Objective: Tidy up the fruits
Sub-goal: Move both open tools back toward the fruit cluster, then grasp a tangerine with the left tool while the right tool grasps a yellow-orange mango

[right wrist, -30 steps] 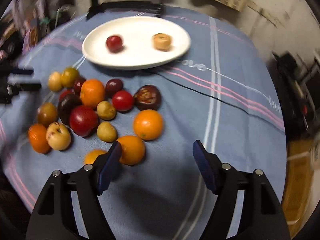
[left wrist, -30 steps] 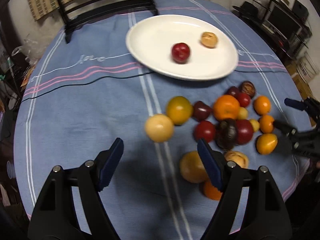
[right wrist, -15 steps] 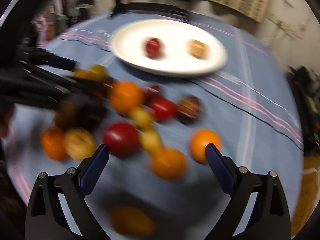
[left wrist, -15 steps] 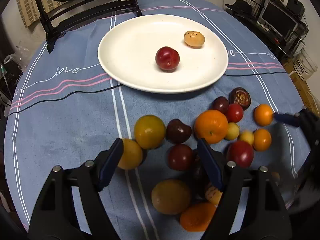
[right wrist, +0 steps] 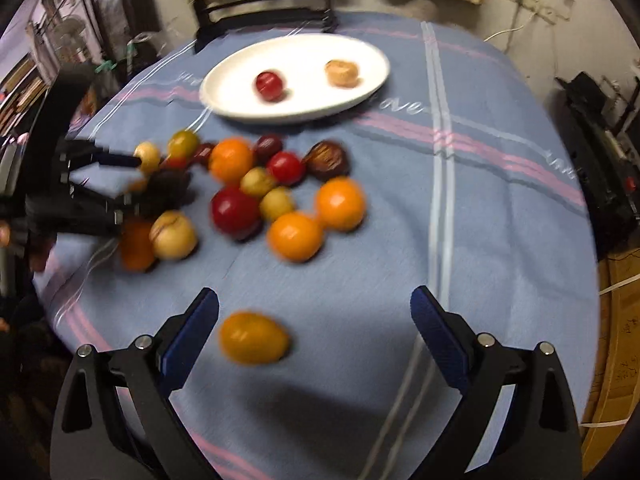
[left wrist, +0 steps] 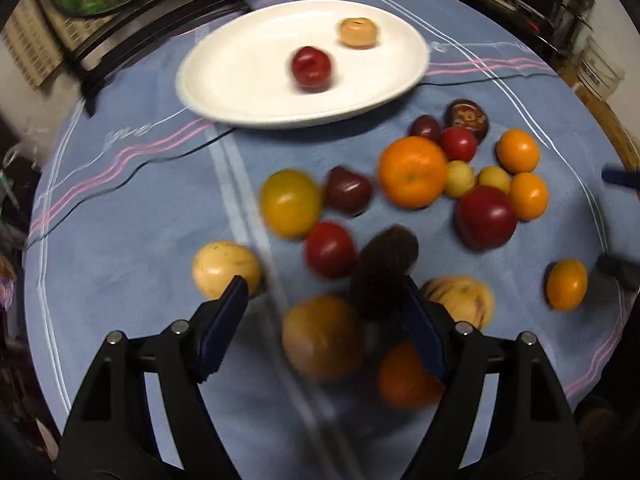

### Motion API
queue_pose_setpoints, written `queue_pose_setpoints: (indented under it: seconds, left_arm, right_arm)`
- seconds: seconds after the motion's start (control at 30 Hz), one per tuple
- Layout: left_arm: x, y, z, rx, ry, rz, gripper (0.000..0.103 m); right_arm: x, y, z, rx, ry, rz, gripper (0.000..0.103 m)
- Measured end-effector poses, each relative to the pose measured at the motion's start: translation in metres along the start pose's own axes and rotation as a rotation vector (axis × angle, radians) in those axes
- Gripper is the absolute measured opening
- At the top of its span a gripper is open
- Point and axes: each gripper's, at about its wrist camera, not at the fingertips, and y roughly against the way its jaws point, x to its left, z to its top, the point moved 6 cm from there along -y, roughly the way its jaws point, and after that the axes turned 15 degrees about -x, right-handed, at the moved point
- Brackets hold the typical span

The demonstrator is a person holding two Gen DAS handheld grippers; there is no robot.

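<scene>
Orange fruit: bench near edge, just ahead of right gripper, inside its spread, empty jaws, toward the left one; left gripper spread over the pile.

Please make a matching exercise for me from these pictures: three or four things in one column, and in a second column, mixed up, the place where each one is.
Things:
1. red fruit
2. large orange
3. small orange fruit
4. chair

Places:
A. on the cloth, alone, between the open right tongs
B. behind the table, on the far side
C. on the white plate, beside a tan fruit
D. on the cloth, in the middle of the fruit pile

Right pairs: 1-C, 2-D, 3-A, 4-B
</scene>
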Motion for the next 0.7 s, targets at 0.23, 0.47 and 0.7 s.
queue_pose_setpoints:
  seconds: [0.23,0.47,0.7]
  left_arm:
    - [0.036,0.047,-0.017,-0.049,0.131,-0.048,0.077]
    - [-0.024,0.042,-0.018,-0.056,0.010,-0.154,0.078]
    - [-0.048,0.016,-0.026,-0.001,0.004,-0.169,0.072]
  right_arm:
    - [0.032,-0.017,-0.025,0.051,0.019,0.072,0.096]
    - [0.034,-0.031,-0.027,0.082,-0.019,0.100,0.079]
    - [0.028,-0.030,-0.033,0.104,-0.092,0.133,0.049]
